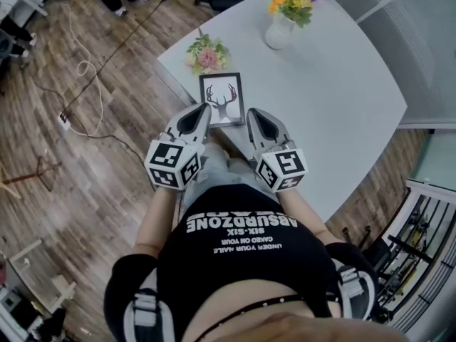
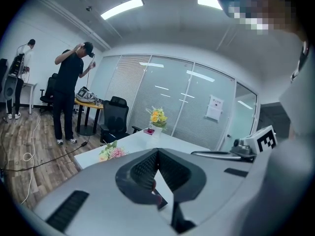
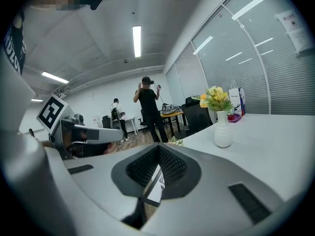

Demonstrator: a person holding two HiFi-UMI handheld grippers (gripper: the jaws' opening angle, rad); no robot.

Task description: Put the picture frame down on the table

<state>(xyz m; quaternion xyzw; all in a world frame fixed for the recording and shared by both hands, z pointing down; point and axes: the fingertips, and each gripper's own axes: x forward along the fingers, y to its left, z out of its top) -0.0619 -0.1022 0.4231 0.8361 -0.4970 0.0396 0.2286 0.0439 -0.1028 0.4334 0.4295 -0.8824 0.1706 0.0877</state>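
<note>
The picture frame [image 1: 221, 98], black-edged with an antler print, lies at the near edge of the white table [image 1: 320, 84]. My left gripper [image 1: 205, 108] sits by the frame's lower left side, and my right gripper [image 1: 251, 113] by its lower right corner. Both have their jaws shut, tips meeting, with nothing pinched between the tips. In the left gripper view a dark sliver of the frame [image 2: 160, 199] shows through the gap behind the shut tips of the left gripper [image 2: 157, 151]. In the right gripper view the frame's print [image 3: 156, 183] shows the same way under the right gripper [image 3: 158, 146].
A small pink bouquet [image 1: 206, 54] lies just beyond the frame. A white vase of yellow flowers [image 1: 285, 16] stands further back. Cables [image 1: 85, 77] run over the wooden floor at the left. A person in black [image 2: 69, 92] stands near a desk across the room.
</note>
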